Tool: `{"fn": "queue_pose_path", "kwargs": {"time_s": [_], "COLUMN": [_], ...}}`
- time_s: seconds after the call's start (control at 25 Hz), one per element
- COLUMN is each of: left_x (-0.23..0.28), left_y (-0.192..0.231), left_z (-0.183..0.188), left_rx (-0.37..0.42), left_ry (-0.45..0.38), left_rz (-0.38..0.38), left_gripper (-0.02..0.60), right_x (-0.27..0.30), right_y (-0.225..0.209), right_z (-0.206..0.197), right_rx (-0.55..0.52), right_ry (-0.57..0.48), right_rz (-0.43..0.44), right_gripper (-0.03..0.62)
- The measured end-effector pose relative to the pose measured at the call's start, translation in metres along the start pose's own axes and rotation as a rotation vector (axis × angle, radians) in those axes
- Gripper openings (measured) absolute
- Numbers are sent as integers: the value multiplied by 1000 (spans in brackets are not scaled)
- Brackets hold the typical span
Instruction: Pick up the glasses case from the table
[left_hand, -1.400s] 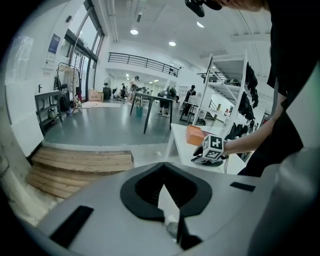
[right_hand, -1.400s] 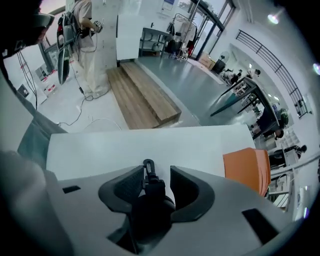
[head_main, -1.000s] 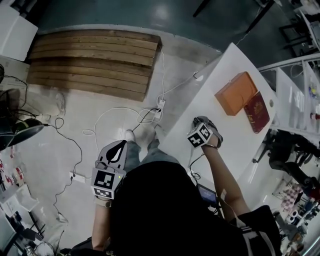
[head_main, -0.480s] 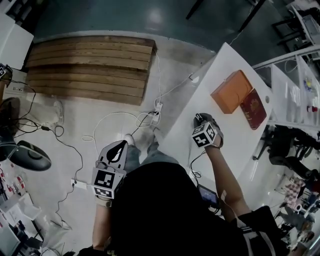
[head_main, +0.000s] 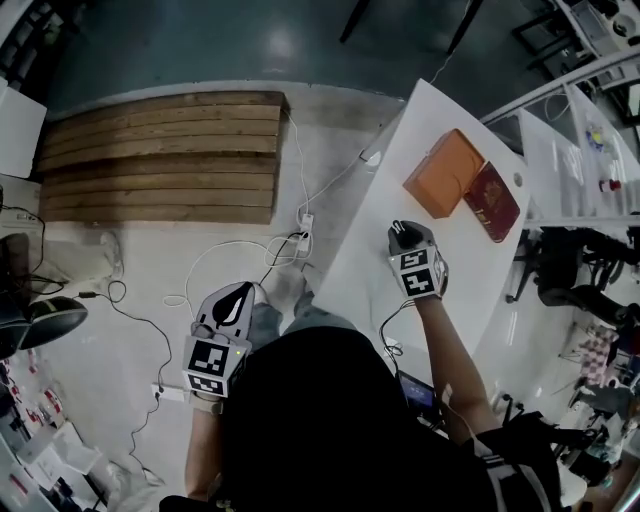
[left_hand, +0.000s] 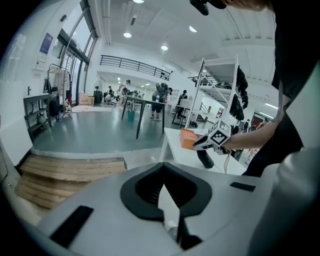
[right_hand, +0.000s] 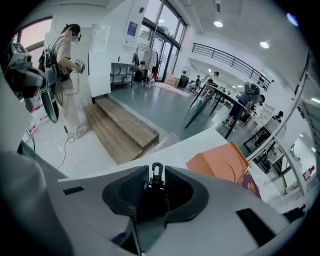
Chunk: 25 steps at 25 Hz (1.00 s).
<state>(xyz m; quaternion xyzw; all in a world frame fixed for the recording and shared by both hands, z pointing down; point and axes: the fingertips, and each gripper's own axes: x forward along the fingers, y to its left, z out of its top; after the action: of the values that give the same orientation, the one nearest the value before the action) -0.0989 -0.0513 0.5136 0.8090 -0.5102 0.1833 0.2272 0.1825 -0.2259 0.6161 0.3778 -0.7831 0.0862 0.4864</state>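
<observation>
The glasses case (left_hand: 205, 159) is dark and oblong, and it hangs clear above the white table (head_main: 380, 250), gripped at its upper end. My right gripper (head_main: 400, 232) is shut on it; in the right gripper view the black case (right_hand: 150, 197) fills the gap between the jaws, and a small clasp (right_hand: 156, 172) sticks out at the tips. From the left gripper view the right gripper (left_hand: 202, 146) points steeply down over the table. My left gripper (head_main: 228, 305) hangs beside the person's left leg over the floor, jaws together, nothing in them.
An orange box (head_main: 444, 172) and a dark red book (head_main: 491, 201) lie on the table's far part. A wooden platform (head_main: 160, 155) sits on the floor to the left. Cables and a power strip (head_main: 303, 222) run across the floor by the table's near edge.
My right gripper has lifted off the table with the case in it and rolled at the wrist. The left gripper has stayed where it was.
</observation>
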Motion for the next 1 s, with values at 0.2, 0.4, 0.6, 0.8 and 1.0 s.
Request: {"fn": "queue_pose_path", "kwargs": {"time_s": [0.2,0.4,0.6,0.8,1.0], "left_x": [11,23,36,52,63], "left_y": [1,3,-1,-15,-39], "left_z": [12,31,54,73,96], "left_rx": [35,84,105,156,205], "left_ry": [-10,-22,-54,-81,-135], "left_rz": [-44,-74,-106,-181,-264], "left_gripper": [18,18,18,17,18], "right_x": [-22,-47,-76,-116,-162], "right_y": [-11,-24,-40,-47,-39], "right_z": [9,18,25,43,57], "right_rx": [110,206,307,403,440], "right_ry": [-79,-164,-284,-421,-542], "right_rz": [-45,-100,-153,-167,-149], "right_gripper": [121,121,121,121,121]}}
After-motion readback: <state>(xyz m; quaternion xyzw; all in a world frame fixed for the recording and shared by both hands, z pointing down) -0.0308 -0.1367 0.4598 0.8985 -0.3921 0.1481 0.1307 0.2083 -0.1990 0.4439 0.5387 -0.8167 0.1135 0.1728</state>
